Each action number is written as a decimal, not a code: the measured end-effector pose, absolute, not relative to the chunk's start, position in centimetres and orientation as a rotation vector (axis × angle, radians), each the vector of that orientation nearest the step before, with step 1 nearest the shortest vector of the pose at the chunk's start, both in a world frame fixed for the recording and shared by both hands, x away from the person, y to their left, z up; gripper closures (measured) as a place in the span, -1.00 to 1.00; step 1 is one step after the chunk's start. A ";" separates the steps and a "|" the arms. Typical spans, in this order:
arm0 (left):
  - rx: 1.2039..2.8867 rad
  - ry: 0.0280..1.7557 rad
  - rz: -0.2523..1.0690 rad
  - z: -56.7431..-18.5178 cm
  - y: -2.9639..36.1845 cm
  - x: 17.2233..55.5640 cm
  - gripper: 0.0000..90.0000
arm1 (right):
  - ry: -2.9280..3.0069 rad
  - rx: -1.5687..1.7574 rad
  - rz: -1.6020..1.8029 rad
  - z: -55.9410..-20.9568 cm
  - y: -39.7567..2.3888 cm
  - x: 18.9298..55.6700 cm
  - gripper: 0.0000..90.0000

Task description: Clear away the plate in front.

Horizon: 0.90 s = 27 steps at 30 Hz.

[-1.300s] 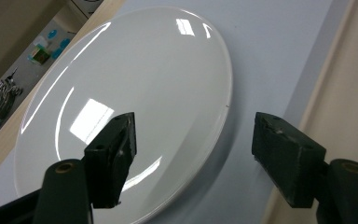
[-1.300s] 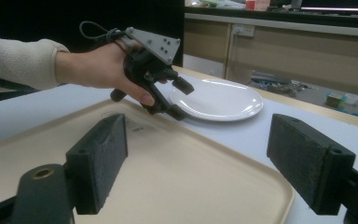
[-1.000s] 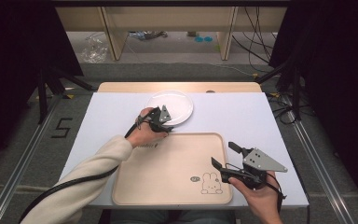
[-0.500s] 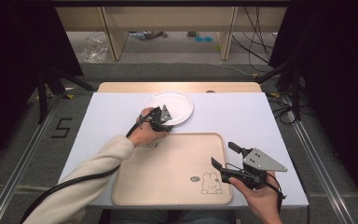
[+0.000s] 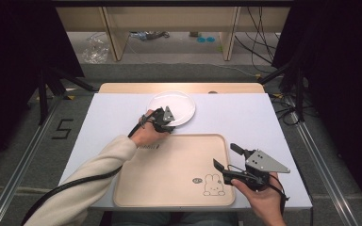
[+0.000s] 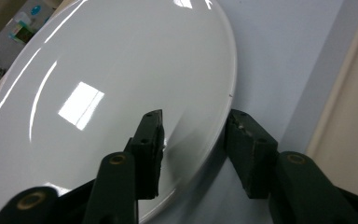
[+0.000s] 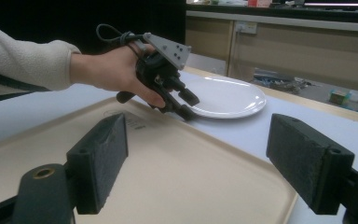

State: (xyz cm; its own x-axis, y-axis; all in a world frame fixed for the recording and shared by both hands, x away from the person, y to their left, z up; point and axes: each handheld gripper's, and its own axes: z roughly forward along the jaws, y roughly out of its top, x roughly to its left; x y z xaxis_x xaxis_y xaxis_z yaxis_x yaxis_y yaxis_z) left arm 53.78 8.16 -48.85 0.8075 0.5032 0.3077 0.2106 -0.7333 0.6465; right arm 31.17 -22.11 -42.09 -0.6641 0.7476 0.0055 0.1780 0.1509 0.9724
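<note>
A white plate [image 5: 175, 103] lies on the pale table cover, just beyond the tray. My left gripper [image 5: 169, 121] sits at the plate's near rim. In the left gripper view the plate [image 6: 98, 93] has one jaw over its surface and the other beside its rim. The left gripper [image 6: 193, 135] has just been closing its jaws, and a gap still shows between the pads and the rim. My right gripper [image 5: 224, 155] hovers open over the tray's right edge with nothing between its jaws. From the right gripper [image 7: 198, 154] I see the left gripper [image 7: 189, 105] at the plate [image 7: 233, 95].
A beige tray [image 5: 169, 179] with a small rabbit drawing lies at the table's near edge. A wooden strip [image 5: 122, 87] runs along the far edge of the table. Shelf legs and cables [image 5: 259, 42] stand on the floor beyond.
Both hands keep their places. The left gripper's jaws look a little narrower around the plate's rim.
</note>
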 end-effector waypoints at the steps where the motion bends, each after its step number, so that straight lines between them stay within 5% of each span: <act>1: 2.380 0.525 0.625 -48.9 8.1 53.8 0.36 | 1.949 0.881 1.540 -42.1 -22.1 31.2 -0.51; 16: 2.443 0.445 0.675 -48.6 7.4 53.6 0.54 | 1.953 0.885 1.560 -42.1 -22.1 31.2 -0.51; 24: 2.455 0.429 0.692 -48.3 7.7 54.5 0.12 | 1.956 0.885 1.547 -42.2 -22.1 31.2 -0.50; 27: 2.471 0.417 0.703 -48.3 7.4 54.4 0.12 | 1.955 0.886 1.547 -42.2 -22.1 31.2 -0.50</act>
